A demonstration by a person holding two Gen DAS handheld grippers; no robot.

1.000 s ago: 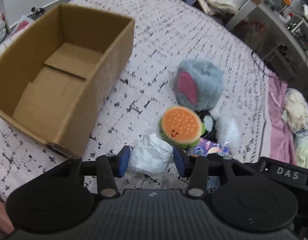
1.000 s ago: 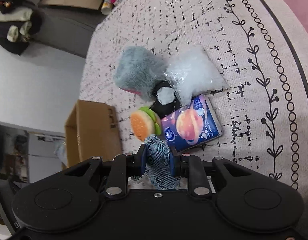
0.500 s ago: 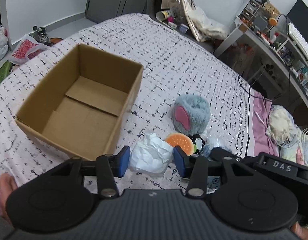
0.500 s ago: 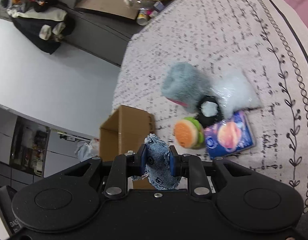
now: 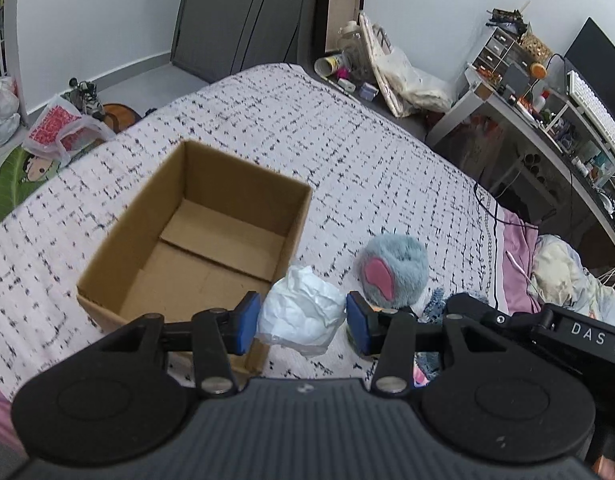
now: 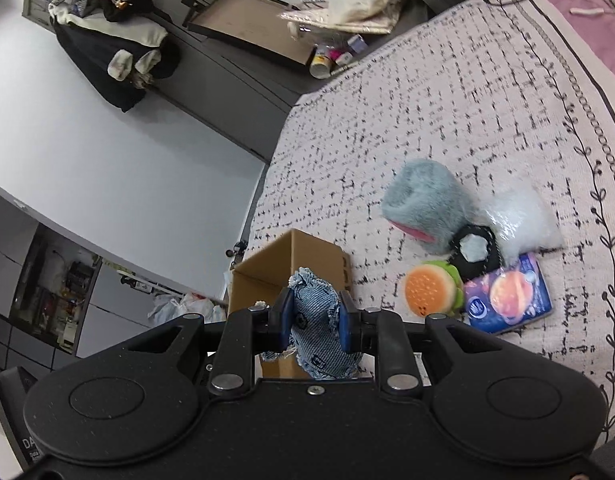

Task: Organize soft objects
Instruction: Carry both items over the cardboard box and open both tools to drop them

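Note:
My left gripper [image 5: 303, 320] is shut on a crumpled white bundle [image 5: 301, 310], held above the bed beside the near right corner of the open cardboard box [image 5: 195, 236]. The box has nothing in it. My right gripper [image 6: 312, 318] is shut on a small denim pouch [image 6: 317, 332], raised in front of the same cardboard box [image 6: 291, 268]. On the bedspread lie a grey fluffy plush with a pink patch [image 5: 391, 272], a burger plush [image 6: 431, 290], a black-and-white piece [image 6: 473, 250], a clear plastic bag of white stuffing [image 6: 519, 220] and a purple tissue pack [image 6: 507, 294].
The patterned bedspread [image 5: 347, 148] ends at a pink sheet [image 5: 515, 272] on the right. A cluttered desk [image 5: 547, 120] stands beyond it. Plastic bags [image 5: 59, 128] lie on the floor at the left, and the right gripper's body [image 5: 547, 332] crosses the left wrist view's lower right.
Both grippers have lifted with their loads; the bed and the objects now look farther off. The left view now centres on the box, and the right view has rolled, with the box behind the pouch.

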